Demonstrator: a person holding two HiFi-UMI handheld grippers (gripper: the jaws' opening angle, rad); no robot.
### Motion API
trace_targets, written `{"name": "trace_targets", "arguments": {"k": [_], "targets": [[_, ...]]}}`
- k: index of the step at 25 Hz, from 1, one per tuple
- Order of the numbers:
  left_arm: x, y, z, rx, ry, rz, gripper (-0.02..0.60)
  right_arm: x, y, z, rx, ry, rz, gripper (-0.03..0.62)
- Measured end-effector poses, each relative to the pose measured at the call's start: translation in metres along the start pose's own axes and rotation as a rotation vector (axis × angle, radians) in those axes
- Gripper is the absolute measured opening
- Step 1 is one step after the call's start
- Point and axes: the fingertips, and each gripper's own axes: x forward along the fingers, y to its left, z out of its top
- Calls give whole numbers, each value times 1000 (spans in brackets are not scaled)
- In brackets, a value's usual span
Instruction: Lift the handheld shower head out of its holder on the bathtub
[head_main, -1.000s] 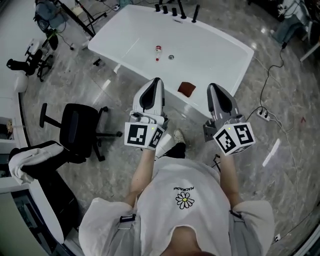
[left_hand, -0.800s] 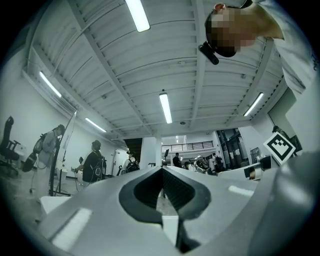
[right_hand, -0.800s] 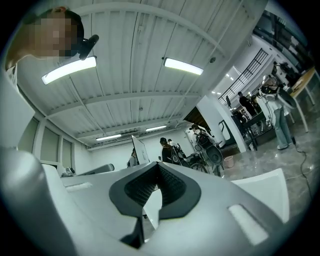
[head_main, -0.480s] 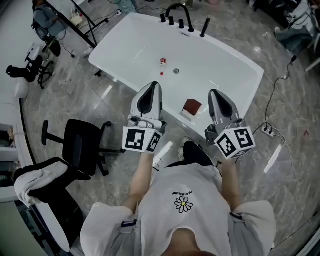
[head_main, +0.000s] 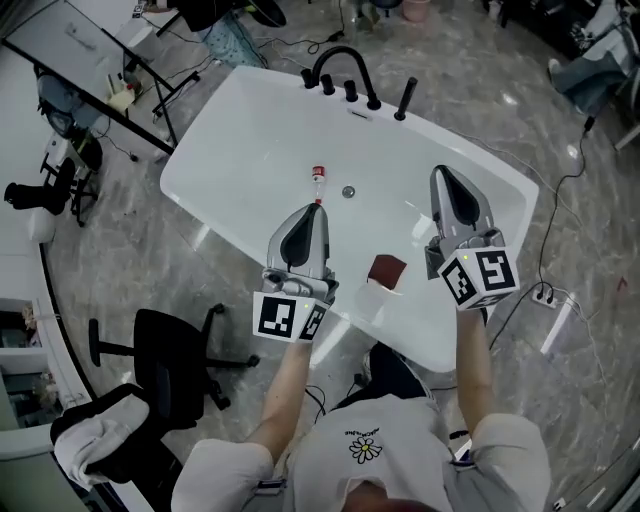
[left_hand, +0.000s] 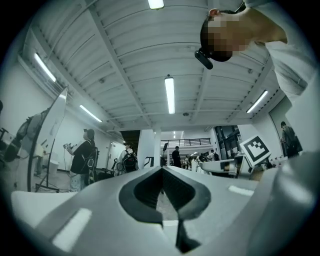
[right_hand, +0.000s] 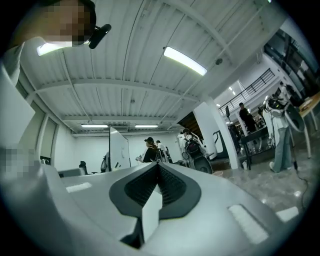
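The white bathtub (head_main: 250, 130) fills the middle of the head view. On its far rim stand a black curved faucet (head_main: 334, 58), black knobs and the black handheld shower head (head_main: 406, 99), upright in its holder. My left gripper (head_main: 308, 214) hangs over the tub's near side, shut and empty. My right gripper (head_main: 445, 177) is over the tub's right part, well short of the shower head, also shut with nothing in it. Both gripper views look up at the ceiling; the left gripper (left_hand: 162, 172) and the right gripper (right_hand: 159, 167) show closed jaws, and no tub.
A small red-and-white bottle (head_main: 318, 178) lies in the tub near the drain (head_main: 348, 191). A dark red cloth (head_main: 386, 268) sits on the near rim. A black office chair (head_main: 165, 370) stands at the left. A power strip (head_main: 548, 296) and cables lie on the floor at the right.
The person has stepped up to the tub: it has come nearer in the head view, and both grippers have moved forward from above the floor to above the tub. Both stay shut.
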Motion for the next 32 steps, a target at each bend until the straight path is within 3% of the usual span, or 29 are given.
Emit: {"name": "trace_targets", "arguments": {"k": [4, 7, 10, 14, 20, 27, 32], "targets": [[85, 21, -66, -48, 17, -67, 0, 79, -70, -16, -77, -20, -60, 21], [144, 36, -106, -65, 1, -119, 0, 135, -111, -49, -140, 42, -85, 21], [199, 60, -146, -58, -11, -85, 0, 181, -139, -89, -191, 89, -63, 25], [251, 80, -197, -70, -8, -65, 0, 221, -174, -143, -130, 125, -45, 86], [297, 92, -276, -11, 39, -159, 0, 266, -236, -230, -25, 255, -96, 167], [333, 110, -340, -59, 61, -137, 0, 304, -281, -335, -42, 421, -148, 212], [340, 120, -359, -87, 55, -127, 0, 329, -289, -374, -78, 493, -153, 219]]}}
